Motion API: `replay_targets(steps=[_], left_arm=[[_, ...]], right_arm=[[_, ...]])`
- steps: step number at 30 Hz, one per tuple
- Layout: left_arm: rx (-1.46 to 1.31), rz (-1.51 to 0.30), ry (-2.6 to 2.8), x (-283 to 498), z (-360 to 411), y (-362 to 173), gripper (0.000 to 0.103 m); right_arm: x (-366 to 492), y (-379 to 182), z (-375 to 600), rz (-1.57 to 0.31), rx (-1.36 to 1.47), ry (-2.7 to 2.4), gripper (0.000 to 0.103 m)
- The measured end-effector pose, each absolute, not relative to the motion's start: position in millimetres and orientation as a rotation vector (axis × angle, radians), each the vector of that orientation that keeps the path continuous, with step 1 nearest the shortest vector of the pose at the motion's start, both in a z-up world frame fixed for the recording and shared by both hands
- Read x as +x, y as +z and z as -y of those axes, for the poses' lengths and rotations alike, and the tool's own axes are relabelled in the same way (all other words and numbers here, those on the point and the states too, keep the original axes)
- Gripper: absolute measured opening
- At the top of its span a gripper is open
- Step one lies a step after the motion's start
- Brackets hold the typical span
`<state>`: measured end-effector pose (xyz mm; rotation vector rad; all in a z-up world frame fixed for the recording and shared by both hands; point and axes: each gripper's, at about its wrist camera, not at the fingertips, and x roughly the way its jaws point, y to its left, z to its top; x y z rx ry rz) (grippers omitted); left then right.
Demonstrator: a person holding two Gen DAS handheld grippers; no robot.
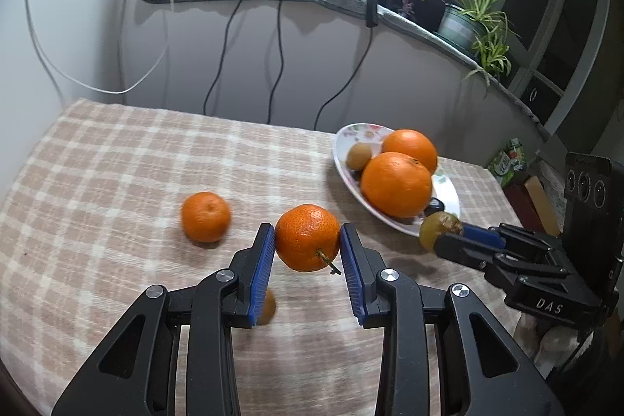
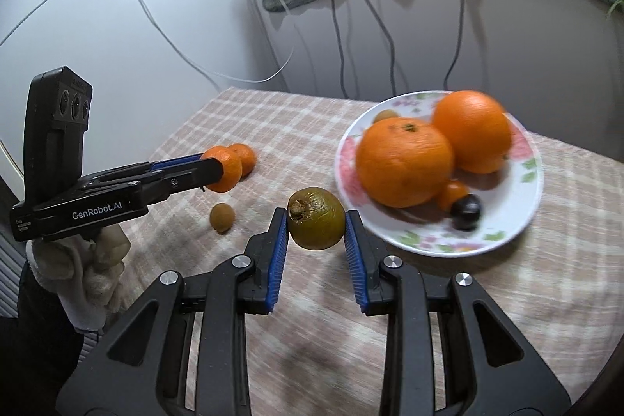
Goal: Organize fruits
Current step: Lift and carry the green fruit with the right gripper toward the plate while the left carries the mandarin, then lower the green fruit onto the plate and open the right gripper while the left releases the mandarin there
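- Left claw (image 1: 308,240) clamps a small stemmed orange mandarin (image 1: 307,237) between its blue pads, lifted clear of the checked beige cloth surface (image 1: 117,158).
- Right claw (image 2: 316,224) grips a brown-green kiwi-like fruit (image 2: 316,218), stem end toward 10 o'clock, also off the surface and just short of the plate rim.
- Floral white plate (image 2: 526,205) sits at 2 o'clock in the right wrist view; it carries two large oranges (image 2: 405,162), a tiny orange fruit, a dark round fruit and a brownish one at the back.
- Loose on the surface: a second mandarin (image 1: 206,216) at 10 o'clock of the left claw, and a small brown round fruit (image 2: 222,218) beneath it.
- Step judged: both fruits in transit to the plate.
- Next move calls for carrying each over the rim, lowering into a free gap beside the oranges, then releasing gently; the crowded, sloped plate may let round fruit roll.
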<state>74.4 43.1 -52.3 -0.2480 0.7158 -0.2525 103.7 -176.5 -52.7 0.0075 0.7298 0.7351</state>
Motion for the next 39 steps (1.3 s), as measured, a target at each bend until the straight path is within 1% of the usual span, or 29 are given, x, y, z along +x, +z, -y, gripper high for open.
replay_targets(steps=[14,39], left_arm=[[-0.206,-0.696,-0.322,90,-6,-37,0.033],[-0.125,-0.68,-0.363,147,44,-21,0.033]], right_arm=[[117,-47,228,-0.707,0.05,0.648,0.03],[150,-62,255,-0.719,0.085,0.617,0.03]])
